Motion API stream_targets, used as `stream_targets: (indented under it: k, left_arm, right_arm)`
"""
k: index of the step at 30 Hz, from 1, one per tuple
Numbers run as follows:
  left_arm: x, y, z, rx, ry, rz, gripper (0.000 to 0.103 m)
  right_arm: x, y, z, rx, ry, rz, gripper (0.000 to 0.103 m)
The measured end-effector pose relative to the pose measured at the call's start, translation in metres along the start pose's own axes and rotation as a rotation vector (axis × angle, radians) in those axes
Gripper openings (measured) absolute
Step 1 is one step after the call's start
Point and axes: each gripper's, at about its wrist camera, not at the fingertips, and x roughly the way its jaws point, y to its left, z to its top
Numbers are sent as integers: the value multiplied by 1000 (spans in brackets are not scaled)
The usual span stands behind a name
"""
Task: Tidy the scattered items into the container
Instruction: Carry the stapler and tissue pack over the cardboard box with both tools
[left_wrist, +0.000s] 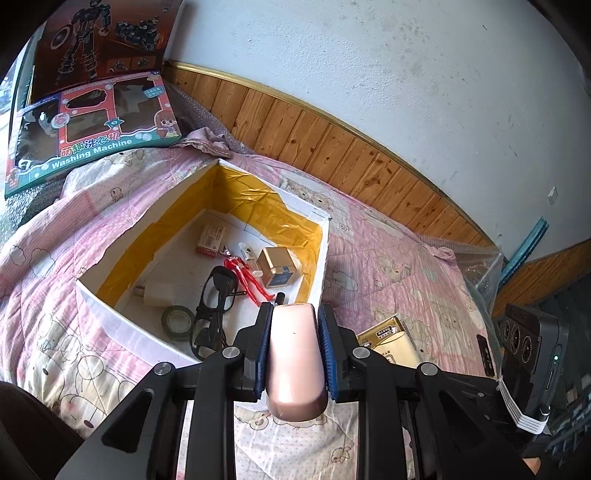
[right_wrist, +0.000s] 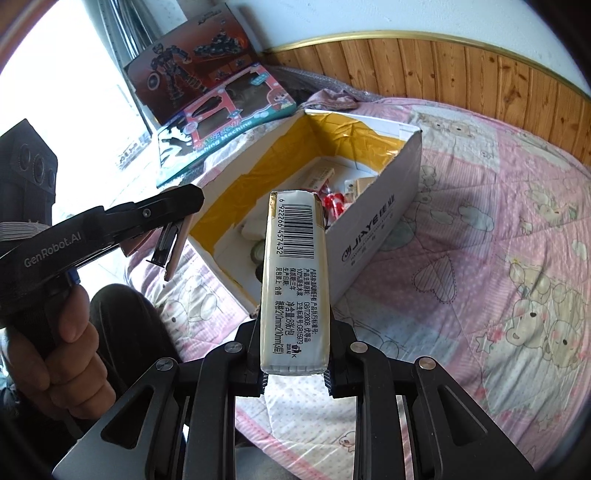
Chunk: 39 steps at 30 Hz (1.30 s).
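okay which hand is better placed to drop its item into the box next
Left, probably. The left gripper holds the pink stapler with its tip already over the box edge. The right gripper holds the tissue pack short of the box, above the quilt.

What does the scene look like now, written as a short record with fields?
place: bed with pink quilt
container: open white box, yellow tape inside
left gripper: shut on pink stapler, near the box's front edge
right gripper: shut on tissue pack, held in front of the box
already in box: glasses, tape roll, red figure, gold tin
behind box: two toy boxes
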Motion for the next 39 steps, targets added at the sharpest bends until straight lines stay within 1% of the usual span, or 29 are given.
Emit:
stream_targets:
  k: [8, 18, 28, 39]
  left_arm:
    - [3, 18, 19, -9, -7, 24, 25]
    - [16, 34, 40, -4, -3, 56, 25]
    - [44, 48, 56, 22, 48, 121, 25]
    - [69, 58, 69, 60, 94, 162, 25]
  right_arm:
    - [6, 11, 29, -48, 4, 0, 23]
    - [25, 17, 63, -105, 31, -17, 23]
    - [54, 12, 97, -136, 72, -29, 23]
    - [89, -2, 134, -154, 138, -58, 23]
